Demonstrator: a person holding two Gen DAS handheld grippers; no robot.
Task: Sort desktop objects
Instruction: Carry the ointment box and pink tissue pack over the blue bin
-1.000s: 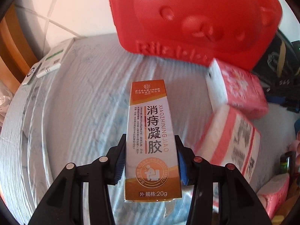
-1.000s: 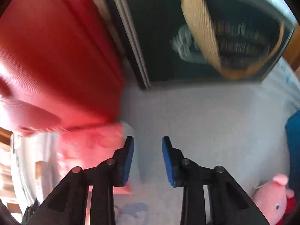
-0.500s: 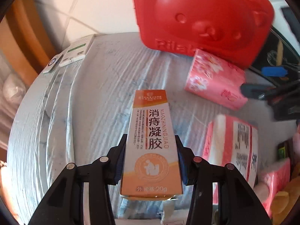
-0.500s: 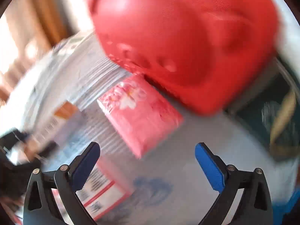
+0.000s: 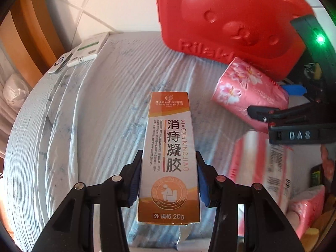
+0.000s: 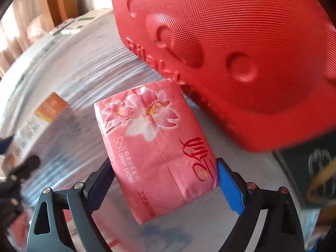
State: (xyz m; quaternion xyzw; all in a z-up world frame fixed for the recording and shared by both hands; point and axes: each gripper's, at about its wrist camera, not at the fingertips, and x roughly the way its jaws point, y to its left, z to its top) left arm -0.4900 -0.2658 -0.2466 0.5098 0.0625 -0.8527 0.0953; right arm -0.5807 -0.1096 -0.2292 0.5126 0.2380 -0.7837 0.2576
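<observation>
An orange-and-white medicine box (image 5: 170,151) stands between the blue pads of my left gripper (image 5: 168,157), which is shut on its lower half above the pale striped cloth (image 5: 109,109). The same box (image 6: 42,115) shows blurred at the left of the right wrist view. A pink flowered tissue pack (image 6: 155,147) lies beside the red bear-embossed case (image 6: 231,42). My right gripper (image 6: 163,163) straddles the pack, its jaws closing, with a pad against each long side. In the left wrist view that gripper (image 5: 262,115) reaches in from the right over the pack (image 5: 247,88).
The red case (image 5: 231,16) fills the back right. Two white flat devices (image 5: 88,50) lie at the far left edge of the cloth. A larger pink-and-white tissue pack (image 5: 262,168) and another pink pack (image 5: 308,208) sit at the right. A dark book (image 6: 315,168) lies right of the case.
My right gripper rolled round, spread its jaws wide and came down over the pink tissue pack. The left gripper drifted a little, still holding the box.
</observation>
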